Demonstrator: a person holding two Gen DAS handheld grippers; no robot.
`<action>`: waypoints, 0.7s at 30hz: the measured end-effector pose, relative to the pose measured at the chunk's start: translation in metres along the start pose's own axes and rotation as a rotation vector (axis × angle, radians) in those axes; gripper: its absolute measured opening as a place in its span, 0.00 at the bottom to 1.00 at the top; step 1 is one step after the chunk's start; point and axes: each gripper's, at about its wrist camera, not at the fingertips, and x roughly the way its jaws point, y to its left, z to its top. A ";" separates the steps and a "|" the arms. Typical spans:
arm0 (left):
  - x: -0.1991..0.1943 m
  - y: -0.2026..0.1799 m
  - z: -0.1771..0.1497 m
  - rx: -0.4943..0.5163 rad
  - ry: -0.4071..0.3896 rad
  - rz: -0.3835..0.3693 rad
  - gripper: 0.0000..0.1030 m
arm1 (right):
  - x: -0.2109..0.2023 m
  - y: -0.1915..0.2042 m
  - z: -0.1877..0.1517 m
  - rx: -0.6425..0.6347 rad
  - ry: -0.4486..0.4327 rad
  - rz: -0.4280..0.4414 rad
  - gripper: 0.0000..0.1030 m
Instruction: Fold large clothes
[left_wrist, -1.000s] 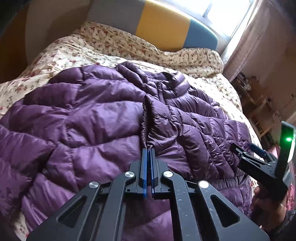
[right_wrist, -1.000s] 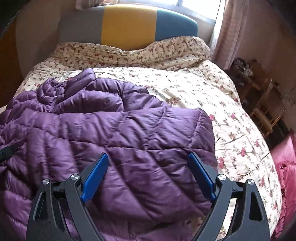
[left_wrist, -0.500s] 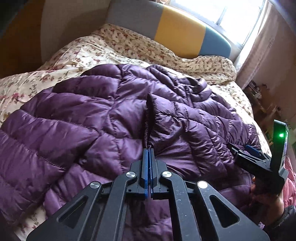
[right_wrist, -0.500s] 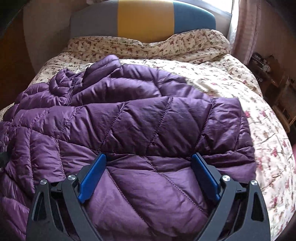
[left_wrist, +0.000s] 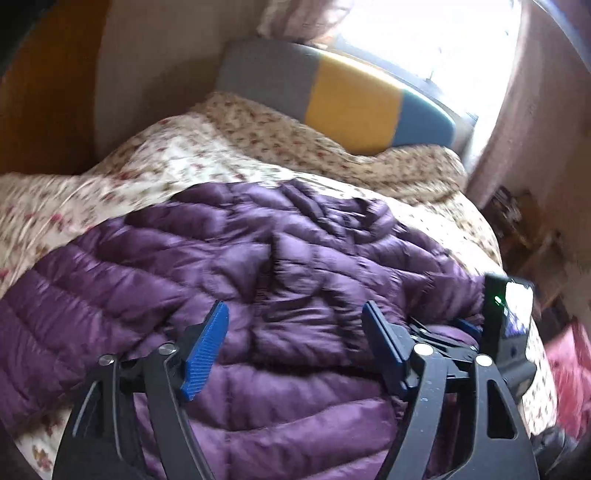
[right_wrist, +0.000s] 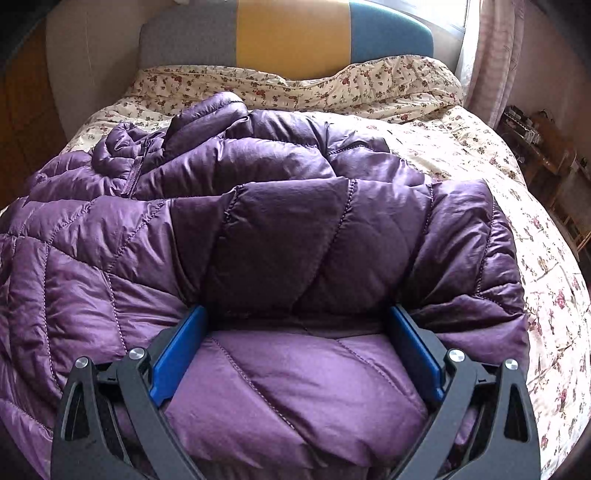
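The fingers of the right gripper (right_wrist: 295, 354) stand spread wide and press down into the purple puffer jacket (right_wrist: 277, 229), one blue pad on each side of a quilted panel near its close edge; the fabric bulges up between them, but the pads do not squeeze it, so I judge that nothing is held yet; a folded part of the jacket lies just beyond these fingers as a thick band, and its long axis runs across the view from left to right, square to the direction in which the fingers point; the left gripper (left_wrist: 295, 343) is opening at this moment, its fingers are apart and hang over the jacket with cloth below them and not pinched between them; the picture from this side is blurred, so I cannot tell if the tips touch the fabric; in the same view the right gripper appears at the right edge, low on the jacket and close to the left one; the jacket lies spread on the bed (right_wrist: 535, 229), on a flowered cover, with its collar and zipper toward the striped headboard (right_wrist: 291, 33) and its bulk reaching from the near edge to about the middle of the bed; by my judgement the right gripper is the nearer to a grasp, because its fingers already straddle the cloth, and the next fold will probably carry this near edge away toward the headboard; the padding is thick and slippery and may spring back.
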 end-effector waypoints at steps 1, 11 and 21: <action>0.007 -0.006 0.001 0.016 0.019 -0.009 0.65 | 0.000 0.000 0.000 0.000 -0.001 0.000 0.94; 0.075 0.008 -0.020 0.014 0.170 0.030 0.55 | 0.001 0.002 -0.001 -0.002 -0.010 -0.004 0.94; -0.033 0.069 -0.050 -0.233 0.113 -0.007 0.74 | 0.001 0.000 -0.001 -0.002 -0.011 -0.004 0.95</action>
